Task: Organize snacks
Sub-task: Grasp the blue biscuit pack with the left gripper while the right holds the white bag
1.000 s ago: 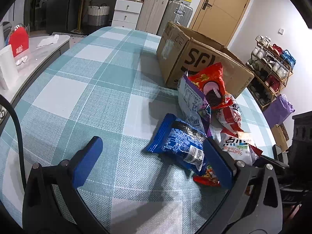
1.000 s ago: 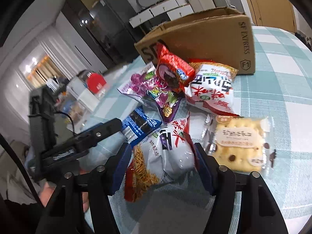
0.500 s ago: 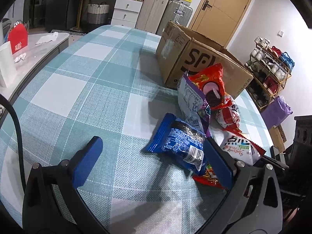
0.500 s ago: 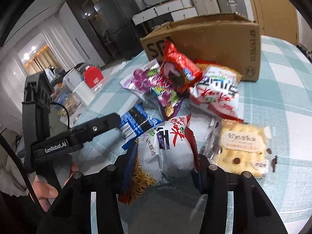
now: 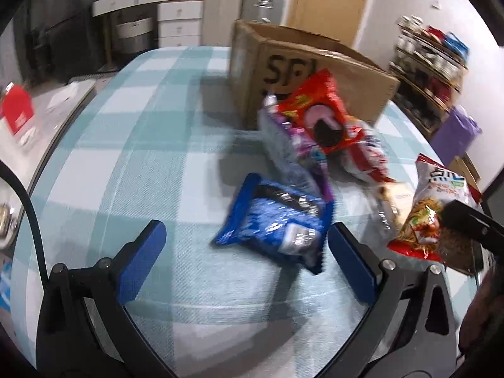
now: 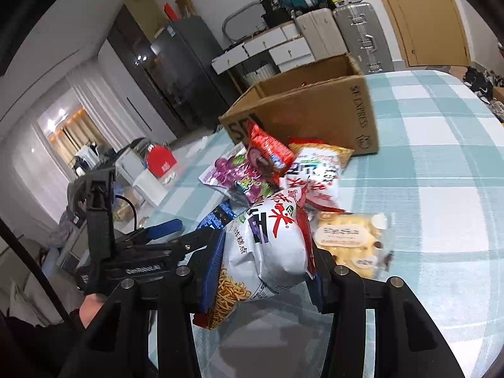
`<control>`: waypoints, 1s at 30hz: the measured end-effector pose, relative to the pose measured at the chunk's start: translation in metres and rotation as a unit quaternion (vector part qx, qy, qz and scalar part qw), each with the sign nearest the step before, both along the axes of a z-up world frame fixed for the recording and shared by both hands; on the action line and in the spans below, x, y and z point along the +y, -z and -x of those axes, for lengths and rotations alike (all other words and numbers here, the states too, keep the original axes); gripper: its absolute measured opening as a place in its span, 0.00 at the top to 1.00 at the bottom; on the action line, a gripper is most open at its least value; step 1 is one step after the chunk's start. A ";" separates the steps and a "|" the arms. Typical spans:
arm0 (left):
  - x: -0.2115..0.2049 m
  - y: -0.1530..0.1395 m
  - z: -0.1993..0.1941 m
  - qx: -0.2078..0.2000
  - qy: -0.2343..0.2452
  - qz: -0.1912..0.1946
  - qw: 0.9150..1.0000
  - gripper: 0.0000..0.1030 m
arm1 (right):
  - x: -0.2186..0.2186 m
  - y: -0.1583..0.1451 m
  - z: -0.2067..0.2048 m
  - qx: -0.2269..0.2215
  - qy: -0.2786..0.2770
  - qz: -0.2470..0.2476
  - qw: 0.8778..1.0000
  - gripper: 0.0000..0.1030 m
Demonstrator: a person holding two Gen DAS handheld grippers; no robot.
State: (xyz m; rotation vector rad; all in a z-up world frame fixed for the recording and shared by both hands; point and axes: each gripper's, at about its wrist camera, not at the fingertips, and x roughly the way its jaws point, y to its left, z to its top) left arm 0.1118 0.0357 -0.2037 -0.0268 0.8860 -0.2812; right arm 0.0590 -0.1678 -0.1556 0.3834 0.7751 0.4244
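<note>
My right gripper point(image 6: 263, 264) is shut on a white and red noodle-snack bag point(image 6: 271, 245) and holds it above the table; the bag also shows in the left wrist view point(image 5: 431, 214). My left gripper point(image 5: 245, 252) is open, its fingers either side of a blue snack pack point(image 5: 277, 223) lying on the checked tablecloth. A red bag point(image 5: 318, 113), a purple bag point(image 6: 239, 176), a white-red bag point(image 6: 315, 170) and a clear pack of yellow biscuits point(image 6: 349, 239) lie before an open cardboard box point(image 6: 315, 107).
The box point(image 5: 315, 72) stands at the table's far side. A side counter with a red card point(image 5: 15, 110) is to the left. A shoe rack point(image 5: 431, 60) and a purple bag point(image 5: 456, 132) stand beyond the table's right edge.
My right gripper has closed on the noodle-snack bag and lifted it off the table. My left gripper has moved closer to the blue pack and turned toward the box.
</note>
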 end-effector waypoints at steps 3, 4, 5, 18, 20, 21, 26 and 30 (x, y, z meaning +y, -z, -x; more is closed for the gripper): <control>-0.010 -0.004 -0.007 0.009 0.028 -0.006 1.000 0.00 | -0.014 -0.001 0.008 -0.002 0.008 -0.017 1.000 0.55; -0.013 -0.005 -0.010 0.011 0.032 -0.008 0.999 0.00 | -0.020 -0.001 0.011 -0.003 0.011 -0.023 1.000 0.55; -0.015 -0.005 -0.014 0.016 0.038 -0.008 0.999 0.00 | -0.023 0.000 0.014 -0.004 0.013 -0.024 1.000 0.55; -0.027 0.005 -0.051 0.082 0.094 -0.004 0.992 0.26 | -0.042 0.001 0.031 -0.010 0.030 -0.037 0.999 0.55; -0.025 0.003 -0.049 0.083 0.097 -0.001 0.992 0.44 | -0.044 0.002 0.032 -0.008 0.032 -0.039 0.999 0.55; -0.023 0.002 -0.049 0.083 0.101 0.001 0.991 0.48 | -0.044 0.002 0.032 -0.007 0.033 -0.040 0.999 0.55; -0.013 0.003 -0.037 0.084 0.086 0.009 0.993 0.58 | -0.043 0.001 0.032 -0.008 0.032 -0.039 0.999 0.55; -0.008 -0.002 -0.030 0.077 0.084 0.003 0.993 0.59 | -0.041 -0.001 0.032 -0.009 0.032 -0.038 0.999 0.55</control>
